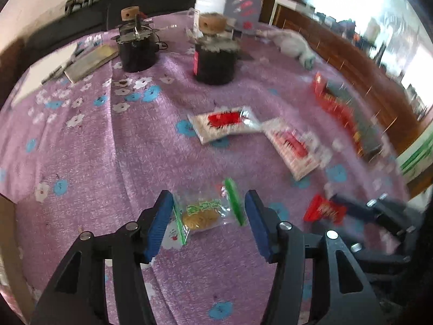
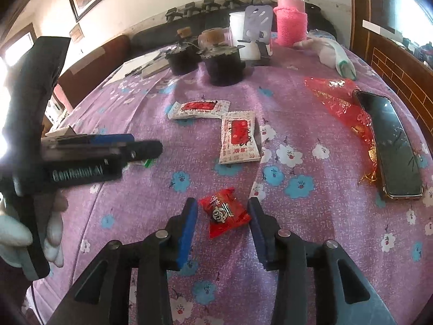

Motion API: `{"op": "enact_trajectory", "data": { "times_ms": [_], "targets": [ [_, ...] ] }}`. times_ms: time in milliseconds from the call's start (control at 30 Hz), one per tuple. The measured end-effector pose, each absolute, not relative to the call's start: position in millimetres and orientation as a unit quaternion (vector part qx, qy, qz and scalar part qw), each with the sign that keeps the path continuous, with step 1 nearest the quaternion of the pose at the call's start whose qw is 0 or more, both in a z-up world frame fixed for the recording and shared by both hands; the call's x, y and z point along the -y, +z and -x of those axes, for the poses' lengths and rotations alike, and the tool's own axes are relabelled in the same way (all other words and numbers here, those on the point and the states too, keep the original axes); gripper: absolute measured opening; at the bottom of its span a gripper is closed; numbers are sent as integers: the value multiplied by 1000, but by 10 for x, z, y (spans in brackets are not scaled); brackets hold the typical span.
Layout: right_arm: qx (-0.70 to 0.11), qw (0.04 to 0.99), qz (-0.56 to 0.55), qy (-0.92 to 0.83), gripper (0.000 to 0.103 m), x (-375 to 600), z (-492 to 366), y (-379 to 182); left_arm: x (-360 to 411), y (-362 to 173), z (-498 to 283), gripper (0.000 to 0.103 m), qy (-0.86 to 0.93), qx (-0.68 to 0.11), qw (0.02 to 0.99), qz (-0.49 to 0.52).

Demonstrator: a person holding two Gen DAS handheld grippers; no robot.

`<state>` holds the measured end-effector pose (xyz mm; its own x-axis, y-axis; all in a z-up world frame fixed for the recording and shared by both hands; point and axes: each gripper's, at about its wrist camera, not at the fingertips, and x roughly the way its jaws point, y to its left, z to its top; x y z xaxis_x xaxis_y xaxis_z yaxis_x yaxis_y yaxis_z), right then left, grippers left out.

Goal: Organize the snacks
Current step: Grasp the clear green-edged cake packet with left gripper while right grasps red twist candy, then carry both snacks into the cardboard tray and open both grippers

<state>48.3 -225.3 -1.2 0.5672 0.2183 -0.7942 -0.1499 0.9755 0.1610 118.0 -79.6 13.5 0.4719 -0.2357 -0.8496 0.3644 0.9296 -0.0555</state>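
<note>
Lying between each wide-spread gripper's fingers: cookie packet (image 1: 204,212) left (image 1: 209,208), red candy (image 2: 226,212) right (image 2: 223,214).

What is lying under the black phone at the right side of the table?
The phone lies partly on a red bag with gold print, which rests on the purple cloth. How far the bag reaches beneath it is hidden.

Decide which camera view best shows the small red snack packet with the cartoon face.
The right wrist view: the small red snack packet with the cartoon face lies sharp between the open right gripper. The left wrist view shows it blurred, at the side.
</note>
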Motion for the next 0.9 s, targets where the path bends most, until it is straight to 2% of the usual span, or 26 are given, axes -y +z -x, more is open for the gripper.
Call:
{"op": "enact_trajectory", "data": {
  "times_ms": [67, 133, 233, 600, 900],
  "targets": [
    [-454, 885, -24, 100, 40, 2219, -473, -14, 848, 93, -1121, 50, -171, -474, 858, -98],
    [-453, 887, -5, 91, 35, 2181, -458, -13, 852, 97, -1076, 40, -170, -472, 858, -106],
    [-453, 887, -13, 90, 26, 2222, -458, -6, 786, 128, -1026, 40, -170, -476, 858, -92],
    [-435, 870, -164, 165, 26, 2555, -495, 47, 56, 549, -412, 40, -155, -456, 876, 8],
    [-422, 880, -134, 173, 26, 2218, -365, 209, -1070, 886, 367, 41, -90, -416, 899, 100]
  ]
}}
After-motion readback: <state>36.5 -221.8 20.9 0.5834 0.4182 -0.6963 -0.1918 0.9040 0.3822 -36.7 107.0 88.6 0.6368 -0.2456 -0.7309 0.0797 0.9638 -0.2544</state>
